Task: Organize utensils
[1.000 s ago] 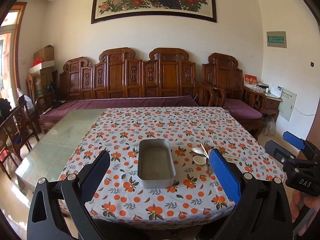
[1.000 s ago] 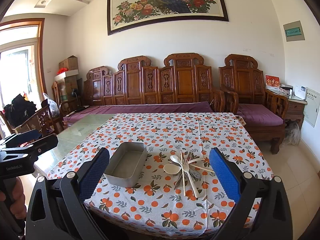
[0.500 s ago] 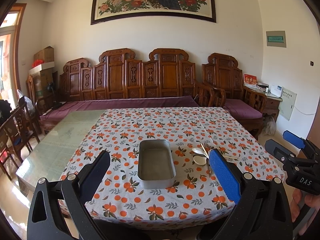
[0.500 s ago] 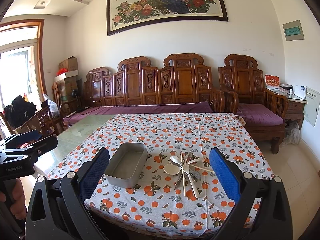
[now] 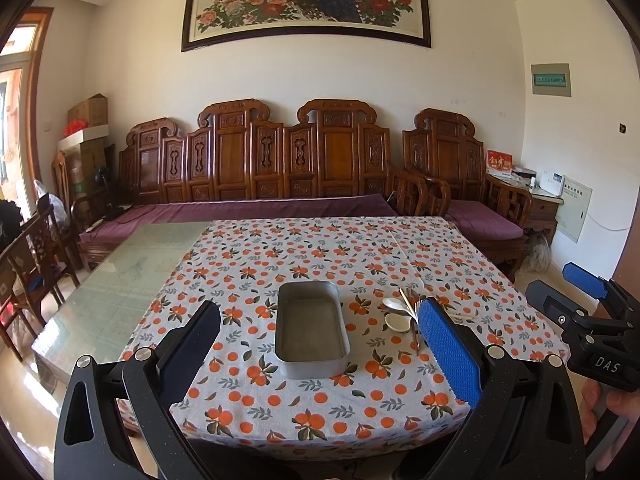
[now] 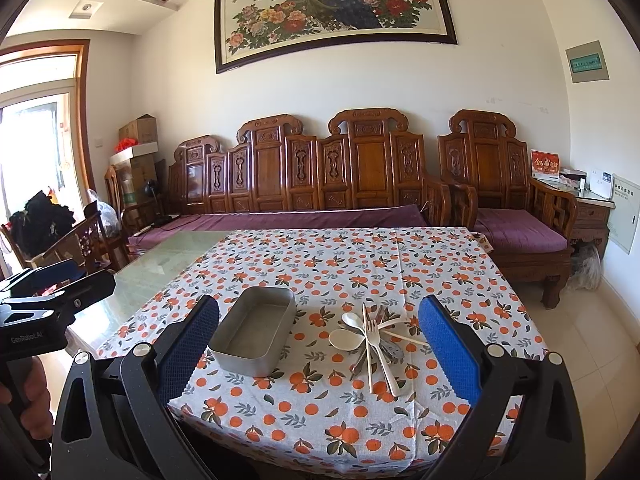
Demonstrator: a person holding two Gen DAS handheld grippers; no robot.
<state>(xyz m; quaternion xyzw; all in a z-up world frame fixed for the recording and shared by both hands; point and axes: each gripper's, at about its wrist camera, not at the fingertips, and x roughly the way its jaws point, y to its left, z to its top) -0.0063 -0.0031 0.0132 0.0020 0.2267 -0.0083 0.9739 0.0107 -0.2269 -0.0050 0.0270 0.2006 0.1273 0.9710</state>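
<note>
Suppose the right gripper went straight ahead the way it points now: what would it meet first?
Probably the pile of utensils on the tablecloth; it lies between the open right gripper's fingers in its own view, with the metal tray left of that line. Depth is unclear.

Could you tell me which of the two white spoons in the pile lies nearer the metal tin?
The spoon with the larger round bowl; it lies closest to the tin, while the other spoon sits behind it, farther along the table.

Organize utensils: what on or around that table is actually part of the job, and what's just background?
Job:
- metal tray, empty
- utensil pile: white spoons, fork, chopsticks, lying beside the tray
- left gripper and right gripper, both open and empty

Background:
- floral tablecloth
- carved wooden bench
- peacock painting
- cardboard boxes
</note>
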